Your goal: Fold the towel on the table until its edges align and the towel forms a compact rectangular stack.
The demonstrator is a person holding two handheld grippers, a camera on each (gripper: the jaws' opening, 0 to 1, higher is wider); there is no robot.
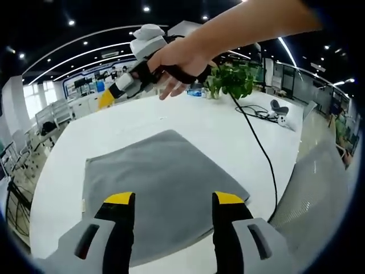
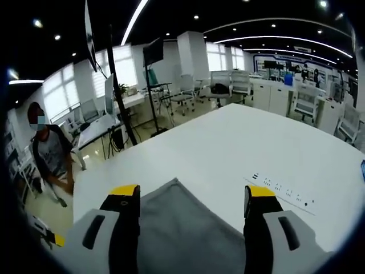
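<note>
In the left gripper view, the left hand-held gripper (image 1: 174, 201) hovers with its yellow-tipped jaws spread apart above the grey towel (image 1: 162, 188), pinching nothing. The towel lies flat on the white table (image 1: 188, 117), one corner pointing away toward the far side. Beyond it, a person's hand (image 1: 182, 60) holds the right hand-held gripper (image 1: 107, 98) raised over the table. A potted plant (image 1: 231, 80) stands at the far edge, and a black cable (image 1: 259, 148) trails across the tabletop just beside the towel.

In the right gripper view, the right hand-held gripper (image 2: 191, 197) has its jaws spread wide, empty. A corner of the towel (image 2: 185, 234) lies between them on the table (image 2: 228, 142). A seated person (image 2: 51, 151) is at the left, beyond the table.
</note>
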